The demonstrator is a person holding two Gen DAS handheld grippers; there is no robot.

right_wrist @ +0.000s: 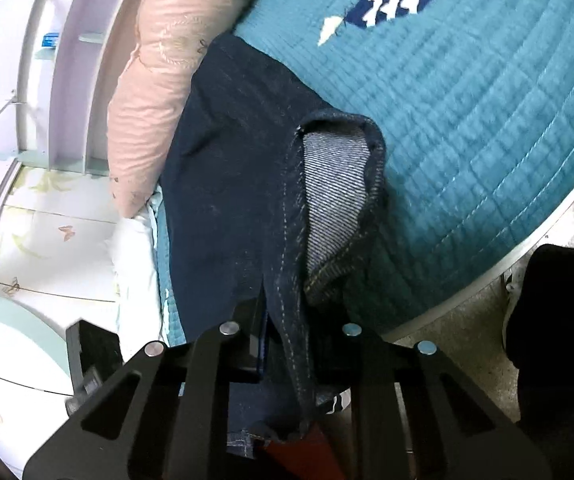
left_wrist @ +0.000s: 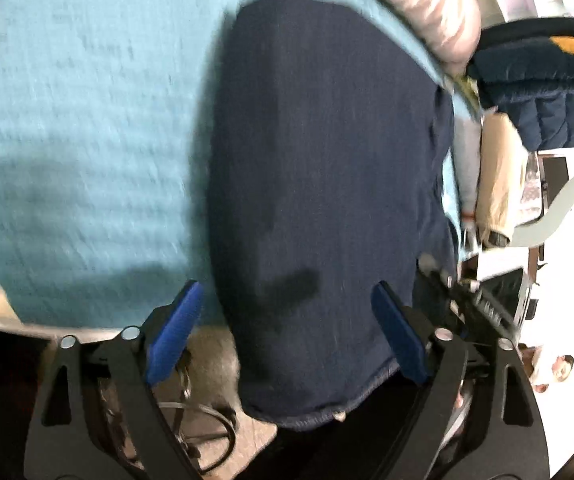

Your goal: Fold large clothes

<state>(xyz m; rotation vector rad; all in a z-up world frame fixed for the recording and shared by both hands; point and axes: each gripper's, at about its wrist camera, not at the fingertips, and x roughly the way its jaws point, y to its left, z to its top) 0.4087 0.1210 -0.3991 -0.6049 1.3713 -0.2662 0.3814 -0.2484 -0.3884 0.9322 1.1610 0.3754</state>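
Dark blue jeans (left_wrist: pixel 319 184) lie lengthwise on a teal quilted bedspread (left_wrist: pixel 79 152), one end hanging over the bed's near edge. My left gripper (left_wrist: pixel 289 312) is open, its blue pads (left_wrist: pixel 175 332) on either side of the hanging end, not touching it. In the right wrist view my right gripper (right_wrist: pixel 287 332) is shut on the jeans' fabric (right_wrist: pixel 239 184); a leg opening shows its pale inside (right_wrist: pixel 335 184). Its pads are hidden by cloth.
A pink pillow (right_wrist: pixel 155 92) lies along the bed's far side, also in the left wrist view (left_wrist: pixel 435 8). A navy and orange padded jacket (left_wrist: pixel 543 88) is at the right. A white-lilac headboard shelf (right_wrist: pixel 71 80) and pale floor (right_wrist: pixel 447 340) show beside the bed.
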